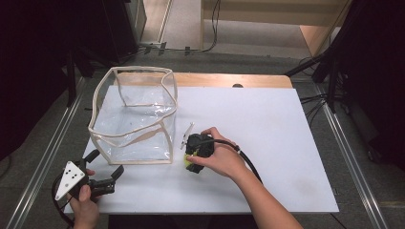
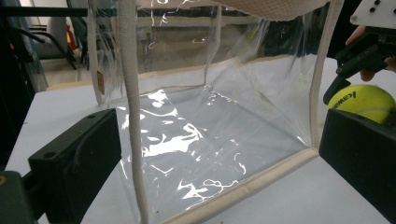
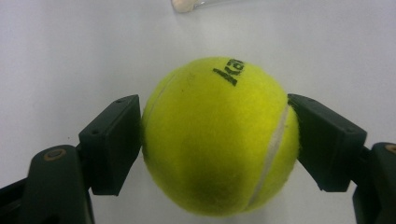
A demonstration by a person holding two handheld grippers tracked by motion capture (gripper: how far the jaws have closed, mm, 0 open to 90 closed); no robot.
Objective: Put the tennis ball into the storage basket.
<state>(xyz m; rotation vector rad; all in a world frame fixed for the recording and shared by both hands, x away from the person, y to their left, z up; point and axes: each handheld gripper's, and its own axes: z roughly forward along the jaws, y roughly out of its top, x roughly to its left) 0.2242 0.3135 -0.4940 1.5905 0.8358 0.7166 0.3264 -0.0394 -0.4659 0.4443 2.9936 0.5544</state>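
From above the person's edge, the high view looks forward and down over the whole table (image 1: 267,143). The left gripper view sits low at the near-left corner, facing the clear bag (image 2: 196,140) close up. The right gripper view looks steeply down, very close, at the ball (image 3: 217,140), which the left gripper view shares at its right edge.
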